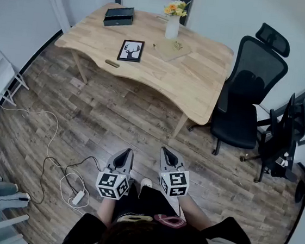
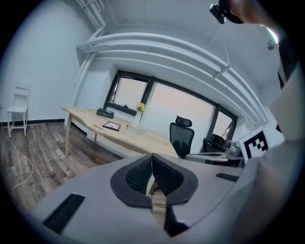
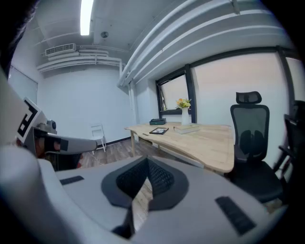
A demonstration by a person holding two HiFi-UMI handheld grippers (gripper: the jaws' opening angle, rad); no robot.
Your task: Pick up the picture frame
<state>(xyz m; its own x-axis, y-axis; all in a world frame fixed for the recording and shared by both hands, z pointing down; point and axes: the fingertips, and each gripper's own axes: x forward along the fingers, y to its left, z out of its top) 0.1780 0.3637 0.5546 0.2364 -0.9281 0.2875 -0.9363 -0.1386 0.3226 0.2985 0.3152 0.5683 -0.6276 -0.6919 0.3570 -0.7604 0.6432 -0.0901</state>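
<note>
1. The left gripper [image 1: 125,154] is held low in front of the person. Its jaws are pressed tight together with nothing between them, and its own view shows the ribbed pads meeting at the tip.
2. The right gripper [image 1: 167,153] sits just beside it, closed up and empty in the same way. Both point forward and slightly down over the floor.
3. The floor [image 1: 114,117] is grey-brown wood planking. To the left of the person, a white cable [image 1: 50,151] loops across it to a power strip [image 1: 78,196].
4. The picture frame [image 1: 131,50] lies flat on the desk [image 1: 192,82], well apart from both grippers and near the desk's front edge on the left. It has a black border around a white picture of a deer's head.
5. The desk is light wood with a curved front edge and slanted legs.
   - A black box [image 1: 119,16] sits at its far left corner.
   - A white vase [image 1: 172,27] of yellow and orange flowers stands at the back.
   - A book [image 1: 173,50] lies just in front of the vase.
   - A small dark object [image 1: 112,63], too small to identify, lies near the front edge beside the frame.
6. A black mesh office chair [image 1: 249,89] stands at the desk's right end.
7. The walls are white. A white folding chair [image 1: 1,77] stands against the left one, and a dark-framed window [image 3: 174,95] runs behind the desk. A strip light [image 3: 86,16] glows on the ceiling.
</note>
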